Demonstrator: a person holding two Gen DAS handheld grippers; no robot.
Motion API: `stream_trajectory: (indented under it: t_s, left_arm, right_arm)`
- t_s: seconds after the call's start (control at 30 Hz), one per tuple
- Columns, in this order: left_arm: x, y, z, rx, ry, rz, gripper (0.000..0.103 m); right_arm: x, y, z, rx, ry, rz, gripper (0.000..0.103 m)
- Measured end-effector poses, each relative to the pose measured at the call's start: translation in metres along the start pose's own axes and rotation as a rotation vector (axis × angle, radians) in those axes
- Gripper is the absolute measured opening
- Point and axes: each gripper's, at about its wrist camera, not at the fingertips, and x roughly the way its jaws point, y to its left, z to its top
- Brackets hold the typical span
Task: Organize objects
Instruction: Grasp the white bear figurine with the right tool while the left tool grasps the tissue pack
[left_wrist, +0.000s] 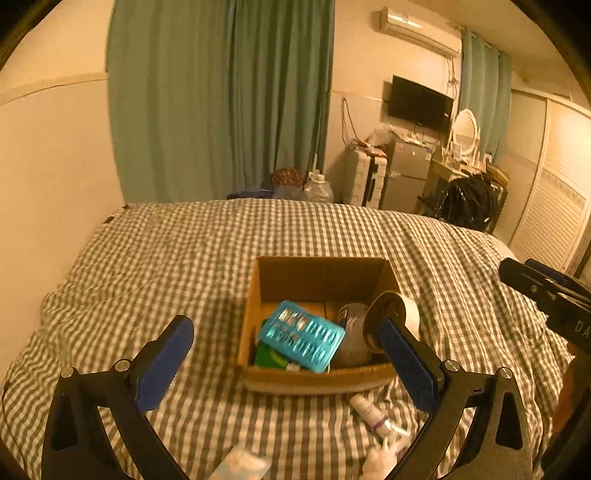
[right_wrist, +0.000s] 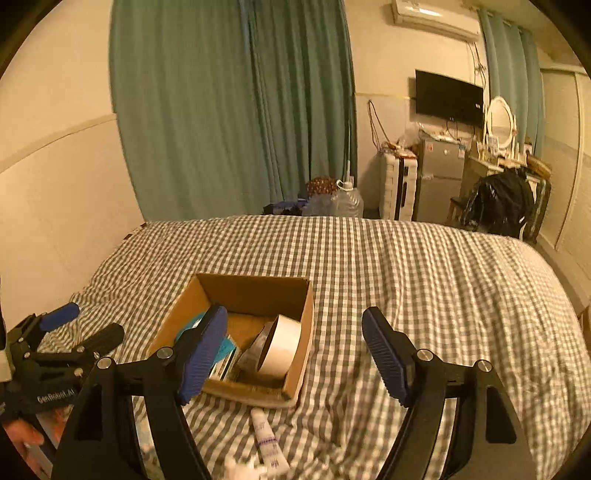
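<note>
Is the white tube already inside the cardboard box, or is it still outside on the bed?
Outside. The white tube lies flat on the checked bedcover, just in front of the cardboard box near wall.

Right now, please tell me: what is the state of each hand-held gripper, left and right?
Left hand-held gripper: open, holding nothing, in front of the cardboard box.
Right hand-held gripper: open, holding nothing.

White tube blurred, label unreadable; pale packet cut by bottom edge; green box mostly hidden
</note>
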Motion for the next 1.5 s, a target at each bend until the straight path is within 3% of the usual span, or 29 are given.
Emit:
stream_trajectory:
  t_s: [0.17, 0.4, 0.6, 0.77, 1.1, 1.37, 1.5]
  left_arm:
    - [-0.025, 0.019, -0.034, -0.023, -0.004, 0.021, 0.103]
    - [-0.038, 0.043, -0.088, -0.058, -0.023, 0.115, 0.103]
    - [-0.020, 0.052, -0.128, -0.031, 0.007, 0.144, 0.103]
    - [0.011, 0.059, -0.155, -0.065, 0.068, 0.097, 0.103]
    - [0.060, 0.060, -0.188, -0.064, 0.163, 0.051, 0.103]
    - [0.090, 0.065, -0.204, -0.077, 0.254, 0.046, 0.103]
    - [0.090, 0.065, -0.208, -0.084, 0.248, 0.037, 0.103]
  right_arm:
    - [-0.025, 0.013, -0.029, -0.058, 0.017, -0.003, 0.076]
    - [-0.013, 0.032, -0.084, -0.084, 0.109, -0.017, 0.076]
    - [0.026, 0.039, -0.138, -0.037, 0.244, -0.016, 0.076]
    - [0.056, 0.039, -0.173, 0.028, 0.355, 0.017, 0.076]
    - [0.093, 0.052, -0.207, 0.023, 0.455, 0.032, 0.075]
    - [0.111, 0.059, -0.219, 0.002, 0.501, 0.068, 0.063]
    - [0.112, 0.061, -0.219, -0.011, 0.500, 0.081, 0.051]
